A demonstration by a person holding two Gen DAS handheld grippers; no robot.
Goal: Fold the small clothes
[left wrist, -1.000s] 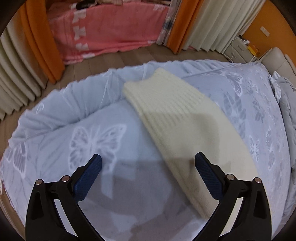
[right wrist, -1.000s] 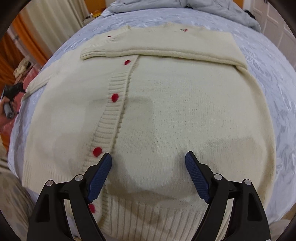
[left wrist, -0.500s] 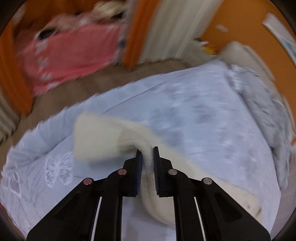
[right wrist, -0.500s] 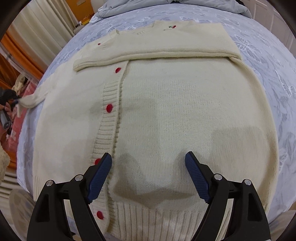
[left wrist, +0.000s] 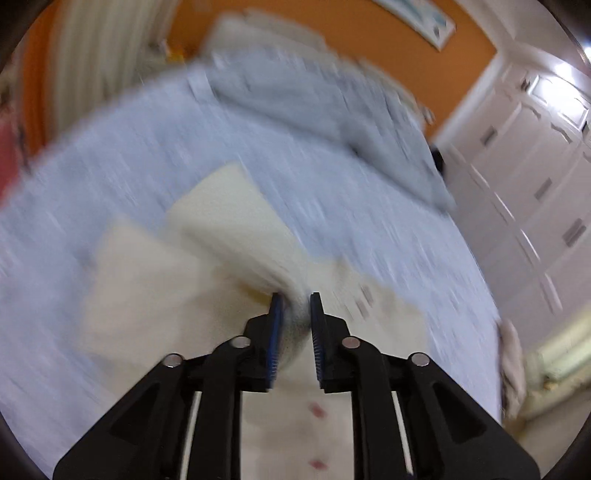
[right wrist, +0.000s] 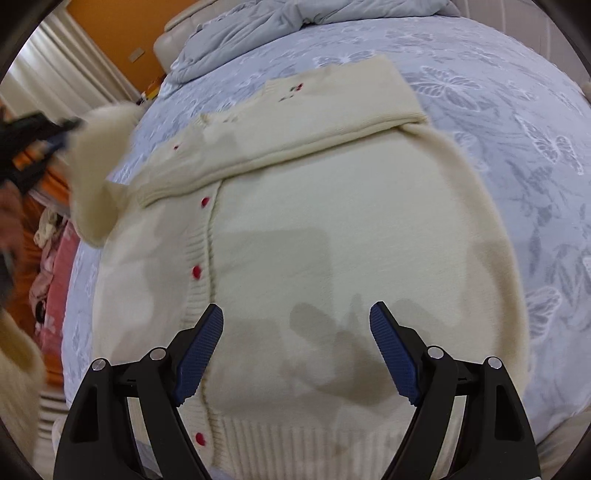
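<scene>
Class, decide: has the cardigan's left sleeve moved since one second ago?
Yes. The left gripper has lifted the sleeve off the bedspread, toward the cardigan body.

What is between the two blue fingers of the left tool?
A bunch of the cream sleeve sits pinched between them: the left tool is shut on it. The left wrist view shows this, though blurred.

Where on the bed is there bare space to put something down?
Free: blue bedspread right of the cream cardigan, and the strip between its folded sleeve and the grey duvet. Crowded: left side, where the left hand-held gripper lifts a sleeve.
</scene>
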